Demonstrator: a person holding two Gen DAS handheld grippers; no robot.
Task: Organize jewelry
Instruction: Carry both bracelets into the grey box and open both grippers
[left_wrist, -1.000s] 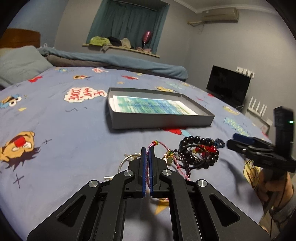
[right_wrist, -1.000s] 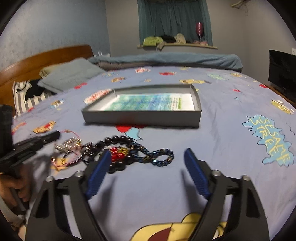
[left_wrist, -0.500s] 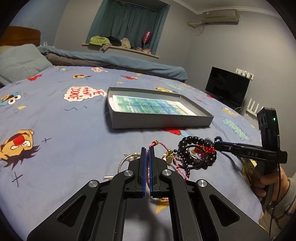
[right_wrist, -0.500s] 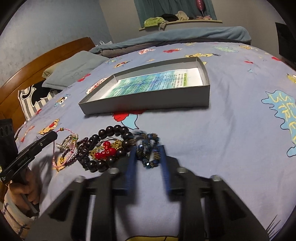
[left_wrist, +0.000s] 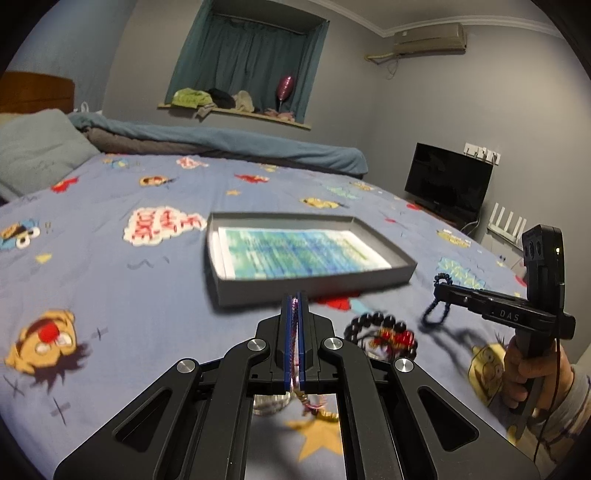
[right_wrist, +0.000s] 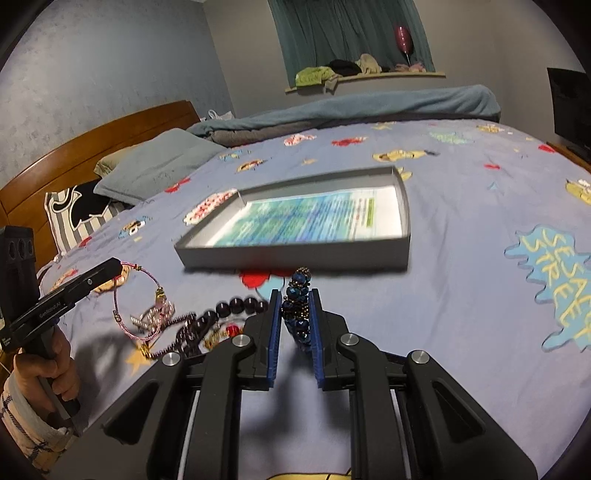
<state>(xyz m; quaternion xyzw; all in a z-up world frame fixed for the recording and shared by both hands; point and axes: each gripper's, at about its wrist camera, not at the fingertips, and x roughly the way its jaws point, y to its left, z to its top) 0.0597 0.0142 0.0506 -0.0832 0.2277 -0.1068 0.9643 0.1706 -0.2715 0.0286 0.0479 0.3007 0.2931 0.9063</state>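
My left gripper (left_wrist: 294, 301) is shut on a pink cord bracelet (left_wrist: 294, 321), which hangs from its tip above the bed in the right wrist view (right_wrist: 138, 301). My right gripper (right_wrist: 295, 295) is shut on a blue bead bracelet (right_wrist: 298, 301), which dangles from it in the left wrist view (left_wrist: 436, 302). A grey shallow box (left_wrist: 314, 284) with a printed sheet inside lies ahead of both; it also shows in the right wrist view (right_wrist: 295, 254). A pile of dark and red bead bracelets (left_wrist: 384, 334) stays on the sheet.
The blue cartoon bedsheet (left_wrist: 110, 295) covers the bed. A pillow (right_wrist: 162, 162) and wooden headboard (right_wrist: 92, 140) lie at the left. A rolled blanket (left_wrist: 221, 136) lies at the far edge. A TV (left_wrist: 447, 182) stands to the right.
My right gripper closed on the blue bead bracelet and lifted it off the pile. My left gripper lifted the pink cord bracelet and moved toward the box.
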